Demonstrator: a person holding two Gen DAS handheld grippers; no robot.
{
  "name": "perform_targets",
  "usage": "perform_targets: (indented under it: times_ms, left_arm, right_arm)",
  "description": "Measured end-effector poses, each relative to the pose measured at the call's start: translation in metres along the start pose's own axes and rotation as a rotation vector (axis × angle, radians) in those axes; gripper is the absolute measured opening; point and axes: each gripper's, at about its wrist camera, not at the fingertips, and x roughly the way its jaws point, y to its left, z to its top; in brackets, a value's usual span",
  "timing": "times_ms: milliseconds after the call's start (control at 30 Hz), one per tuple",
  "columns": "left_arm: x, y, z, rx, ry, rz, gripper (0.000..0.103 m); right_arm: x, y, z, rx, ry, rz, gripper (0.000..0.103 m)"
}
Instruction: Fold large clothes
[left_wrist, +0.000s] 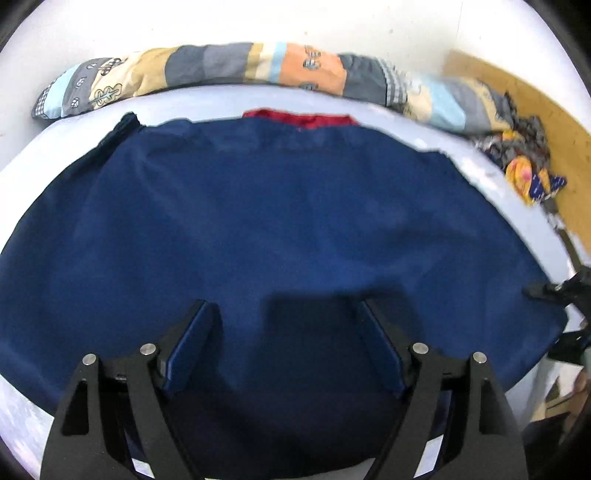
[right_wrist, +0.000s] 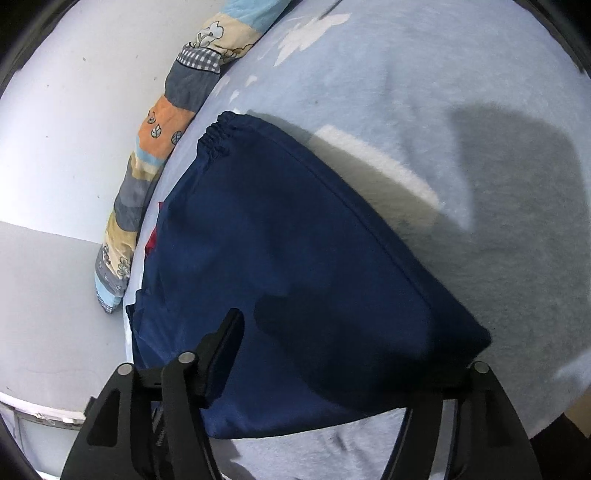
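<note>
A large navy blue garment (left_wrist: 280, 221) lies spread on a pale blue bed sheet (left_wrist: 207, 105), with a red lining (left_wrist: 303, 118) showing at its far edge. My left gripper (left_wrist: 284, 314) is open just above the near part of the garment, holding nothing. In the right wrist view the same garment (right_wrist: 295, 240) lies folded over, its elastic cuff (right_wrist: 218, 134) at the far end. My right gripper (right_wrist: 343, 332) hovers over its near corner; the left finger (right_wrist: 225, 339) shows, the right finger is hidden behind the cloth. The right gripper also shows in the left wrist view (left_wrist: 554, 291).
A long patchwork bolster (left_wrist: 229, 72) lies along the white wall at the bed's far edge, also in the right wrist view (right_wrist: 147, 162). A heap of patterned clothes (left_wrist: 524, 155) sits at the far right against a wooden board (left_wrist: 535, 92). Bare sheet (right_wrist: 461, 110) lies to the garment's right.
</note>
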Motion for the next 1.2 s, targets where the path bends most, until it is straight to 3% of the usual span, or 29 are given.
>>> perform_targets:
  times_ms: [100, 200, 367, 467, 800, 967, 1200]
  left_arm:
    - [0.004, -0.011, 0.001, 0.04, -0.029, 0.0, 0.081]
    - [0.024, -0.011, -0.002, 0.073, 0.025, 0.071, 0.088]
    - [0.017, -0.009, -0.003, 0.032, -0.013, 0.09, 0.088]
    - [0.015, -0.004, -0.004, 0.024, -0.046, 0.14, 0.088]
    - [0.023, -0.002, -0.008, 0.027, -0.052, 0.178, 0.092]
    - [0.024, 0.0, -0.008, 0.013, -0.052, 0.199, 0.099]
    - [0.024, 0.0, -0.008, 0.008, -0.053, 0.207, 0.101]
  right_arm:
    - [0.001, 0.003, 0.0, -0.013, 0.001, -0.01, 0.072]
    - [0.001, 0.003, 0.001, -0.016, 0.005, -0.007, 0.072]
    - [0.001, 0.001, 0.002, -0.009, 0.008, 0.005, 0.072]
    - [0.001, 0.0, 0.002, 0.003, 0.009, 0.012, 0.072]
    - [0.002, 0.002, 0.003, -0.01, 0.004, 0.015, 0.075]
    - [0.001, 0.002, 0.003, -0.021, -0.011, 0.07, 0.057]
    - [0.006, -0.006, 0.002, 0.007, -0.013, 0.098, 0.055]
